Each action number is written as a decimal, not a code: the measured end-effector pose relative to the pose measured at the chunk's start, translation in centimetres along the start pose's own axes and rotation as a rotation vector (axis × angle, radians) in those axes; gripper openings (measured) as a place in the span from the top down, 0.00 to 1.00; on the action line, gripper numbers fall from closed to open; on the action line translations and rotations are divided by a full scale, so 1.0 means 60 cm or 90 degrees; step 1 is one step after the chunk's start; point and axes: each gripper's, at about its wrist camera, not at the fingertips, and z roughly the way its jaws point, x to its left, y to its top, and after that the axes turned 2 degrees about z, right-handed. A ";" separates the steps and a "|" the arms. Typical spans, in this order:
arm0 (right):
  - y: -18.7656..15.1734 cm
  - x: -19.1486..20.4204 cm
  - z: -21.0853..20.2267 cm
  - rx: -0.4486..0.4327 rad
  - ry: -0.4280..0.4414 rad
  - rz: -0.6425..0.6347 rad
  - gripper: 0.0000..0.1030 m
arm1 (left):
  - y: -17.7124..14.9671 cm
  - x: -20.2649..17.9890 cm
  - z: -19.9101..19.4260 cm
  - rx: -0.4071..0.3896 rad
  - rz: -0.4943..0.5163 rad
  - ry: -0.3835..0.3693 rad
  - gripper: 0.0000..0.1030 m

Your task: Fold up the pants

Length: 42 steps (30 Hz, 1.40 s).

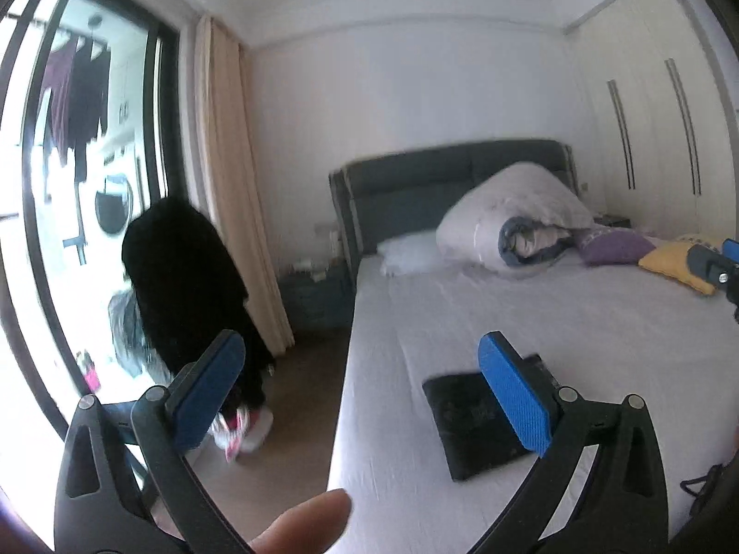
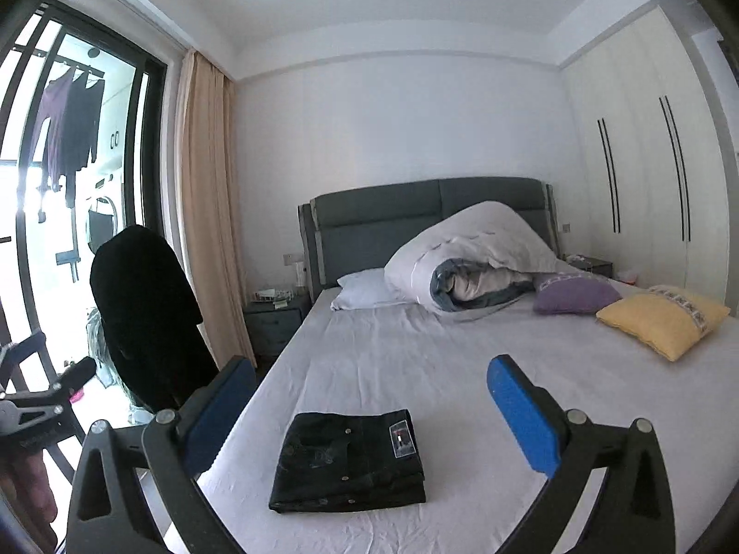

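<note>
The pants (image 2: pixel 348 459) are black and folded into a compact, roughly square stack of several layers, lying flat on the white sheet of the bed (image 2: pixel 415 360) near its foot end and toward its left side. On top of the stack a waistband edge with a small light label and a few metal rivets or buttons shows. In the left wrist view the same stack (image 1: pixel 475 424) sits partly behind one blue pad.

The right claw (image 2: pixel 372 420) hangs above the pants without touching them, its two blue-padded fingers (image 2: pixel 524 420) spread wide apart with nothing between them. The left claw (image 1: pixel 365 399) is also spread wide and holds nothing; it sits off the bed's left edge, over the floor and the sheet's border, with a fingertip of the person's hand (image 1: pixel 302 524) showing at the bottom.

At the head of the bed lies a rolled white quilt (image 2: pixel 466 267) against the grey headboard (image 2: pixel 415 212), with a white pillow (image 2: pixel 365 293) to its left and a purple cushion (image 2: pixel 575 295) and a yellow cushion (image 2: pixel 665 318) to its right. These are well apart from the pants. Left of the bed stands a chair draped in black cloth (image 2: pixel 143 314), beside a beige curtain (image 2: pixel 208 231) and a glass door (image 2: pixel 69 184). A white wardrobe (image 2: pixel 646 161) fills the right wall.
</note>
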 end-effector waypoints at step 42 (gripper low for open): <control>-0.145 0.026 0.104 0.325 -0.073 -0.009 0.00 | -0.172 -0.078 0.199 0.351 -0.077 -0.108 0.00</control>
